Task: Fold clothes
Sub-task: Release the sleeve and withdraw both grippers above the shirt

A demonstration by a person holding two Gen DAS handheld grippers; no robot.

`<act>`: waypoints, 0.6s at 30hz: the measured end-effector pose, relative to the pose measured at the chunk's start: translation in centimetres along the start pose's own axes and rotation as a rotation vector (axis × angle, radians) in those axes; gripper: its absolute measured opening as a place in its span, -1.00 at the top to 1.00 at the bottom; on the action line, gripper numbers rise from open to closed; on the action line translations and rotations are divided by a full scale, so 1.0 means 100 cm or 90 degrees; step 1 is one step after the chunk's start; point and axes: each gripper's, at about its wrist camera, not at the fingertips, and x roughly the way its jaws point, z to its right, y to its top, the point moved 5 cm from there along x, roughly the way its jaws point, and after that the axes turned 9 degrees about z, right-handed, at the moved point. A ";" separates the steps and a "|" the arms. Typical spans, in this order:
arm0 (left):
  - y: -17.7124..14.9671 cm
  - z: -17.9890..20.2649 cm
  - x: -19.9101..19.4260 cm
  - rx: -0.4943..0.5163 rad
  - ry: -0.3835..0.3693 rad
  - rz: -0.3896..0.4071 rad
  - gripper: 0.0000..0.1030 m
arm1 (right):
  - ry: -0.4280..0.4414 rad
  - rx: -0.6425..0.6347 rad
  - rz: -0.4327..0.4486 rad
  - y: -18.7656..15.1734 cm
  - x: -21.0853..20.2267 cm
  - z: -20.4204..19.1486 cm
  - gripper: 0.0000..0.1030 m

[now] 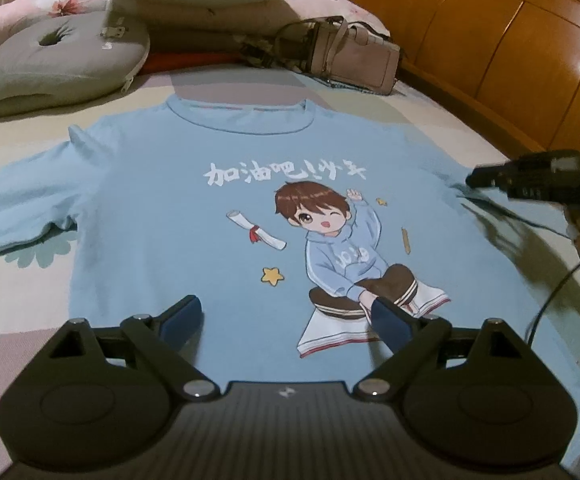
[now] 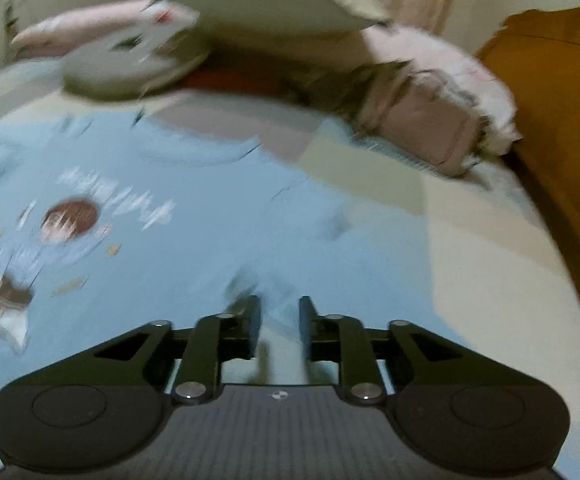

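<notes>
Pale blue shirt (image 1: 194, 240) lies flat, collar away; the right gripper (image 2: 280, 320), narrowly parted and empty, sits nearest its right sleeve, while the left gripper (image 1: 286, 320) gapes over the hem.

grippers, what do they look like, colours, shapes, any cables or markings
Both are alike: a dark ribbed body with a small white logo at its front edge, black rounded housings on each side, black linkage arms with silver pivot pins. The left gripper has blue pads. The right gripper shows flat dark fingers. From the left wrist view, a thin black cable trails from the right gripper.
</notes>
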 end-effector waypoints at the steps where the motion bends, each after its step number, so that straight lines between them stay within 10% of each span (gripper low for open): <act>1: 0.000 -0.001 0.001 -0.001 0.003 -0.001 -0.78 | -0.024 0.012 -0.001 0.002 0.003 0.009 0.39; 13: -0.003 0.003 0.003 0.018 0.007 -0.013 -0.78 | -0.181 0.227 -0.065 -0.032 0.048 0.098 0.04; 18: 0.001 0.009 -0.005 0.022 -0.007 -0.001 -0.78 | -0.125 0.227 -0.035 -0.017 0.006 0.068 -0.20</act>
